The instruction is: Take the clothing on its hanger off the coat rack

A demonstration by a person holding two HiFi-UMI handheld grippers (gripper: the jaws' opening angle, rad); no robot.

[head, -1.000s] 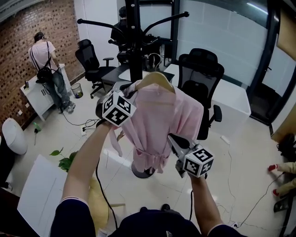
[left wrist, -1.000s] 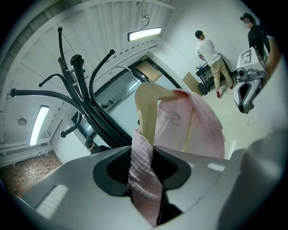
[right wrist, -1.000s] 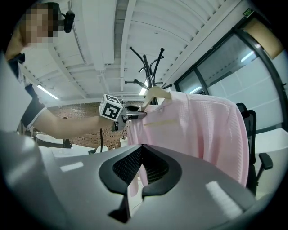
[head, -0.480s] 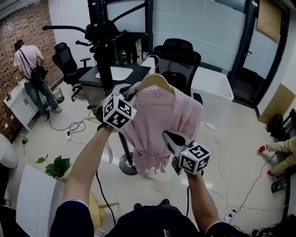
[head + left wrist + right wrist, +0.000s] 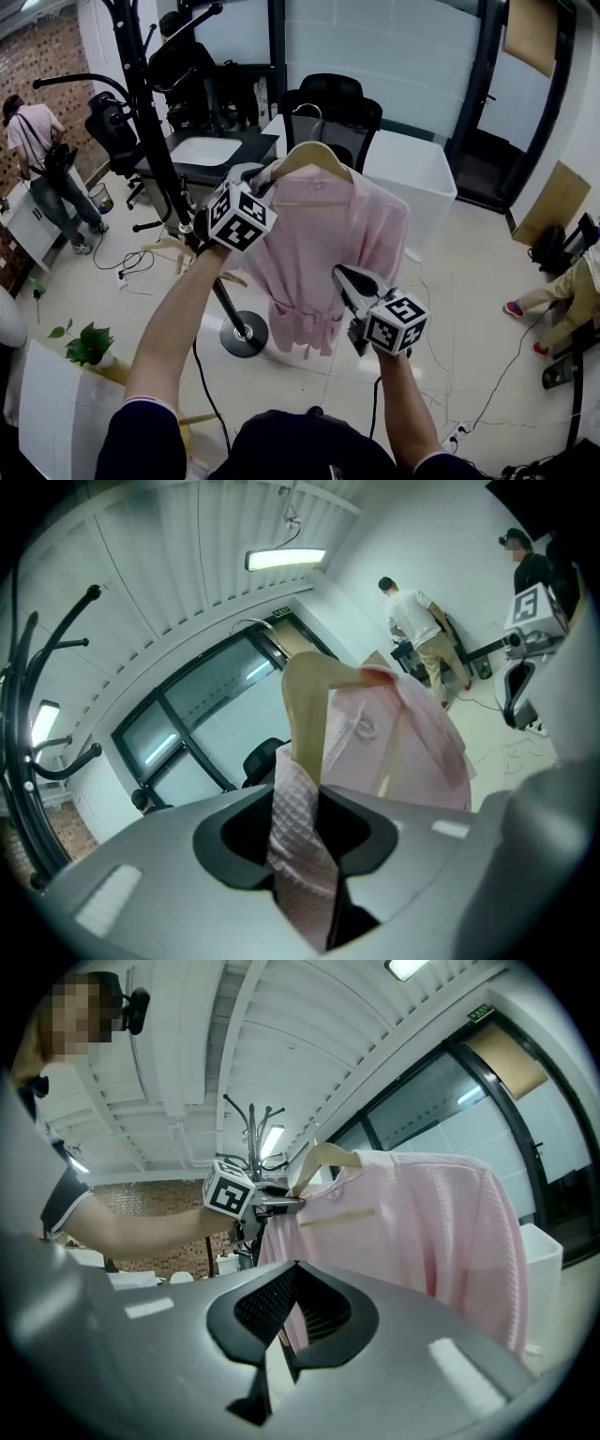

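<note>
Left gripper [image 5: 253, 178] is clamped on the pink robe [image 5: 314, 244] at the hanger's [image 5: 314, 156] shoulder, so the robe hangs from it to its right. The rack [image 5: 155, 141] stands just left of it, not touching. Right gripper [image 5: 345, 277] sits low against the robe's front, jaws almost together; I can't identify the pale sliver between them.

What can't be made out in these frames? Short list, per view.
Head view: how the left gripper jaws stand, hidden behind its cube.
Right gripper view: a pale strip lies between the right gripper jaws, too small to tell whether it is robe fabric.
Head view: rack top, cut off by the upper edge.
Left gripper view: robe's lower half, hidden behind the gripper body.
</note>
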